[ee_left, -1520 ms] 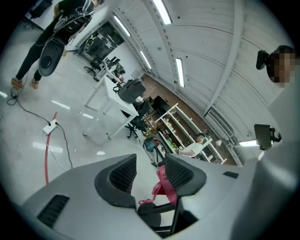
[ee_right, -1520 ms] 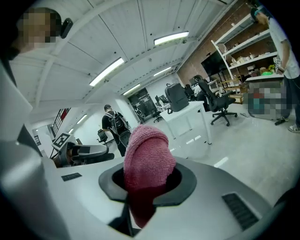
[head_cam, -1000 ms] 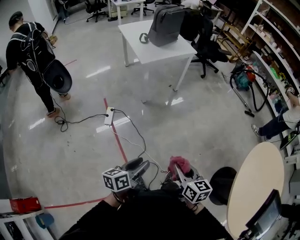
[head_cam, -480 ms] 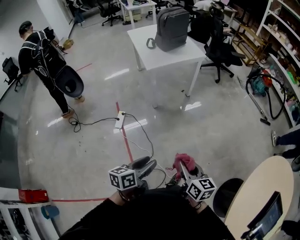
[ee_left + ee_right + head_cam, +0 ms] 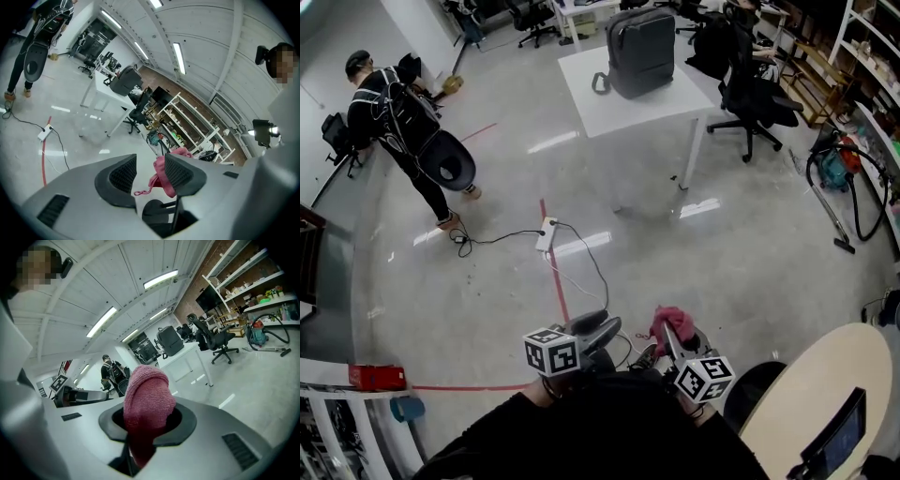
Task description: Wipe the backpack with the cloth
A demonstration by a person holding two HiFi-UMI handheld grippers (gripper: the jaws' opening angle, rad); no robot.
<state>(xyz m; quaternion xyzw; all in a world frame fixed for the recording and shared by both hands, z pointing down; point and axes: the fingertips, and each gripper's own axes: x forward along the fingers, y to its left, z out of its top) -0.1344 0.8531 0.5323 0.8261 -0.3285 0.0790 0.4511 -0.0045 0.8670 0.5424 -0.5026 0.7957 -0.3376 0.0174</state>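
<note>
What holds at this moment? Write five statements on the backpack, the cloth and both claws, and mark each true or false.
1. The grey backpack stands on the white table. True.
2. The right claw is shut on the pink cloth. True.
3. The left claw grips the cloth too. False: its jaws stand apart with nothing between them; the cloth hangs beyond them, in the right claw.
4. The cloth touches the backpack. False: a wide stretch of floor lies between them.
5. A white power strip lies on the floor. True.
</note>
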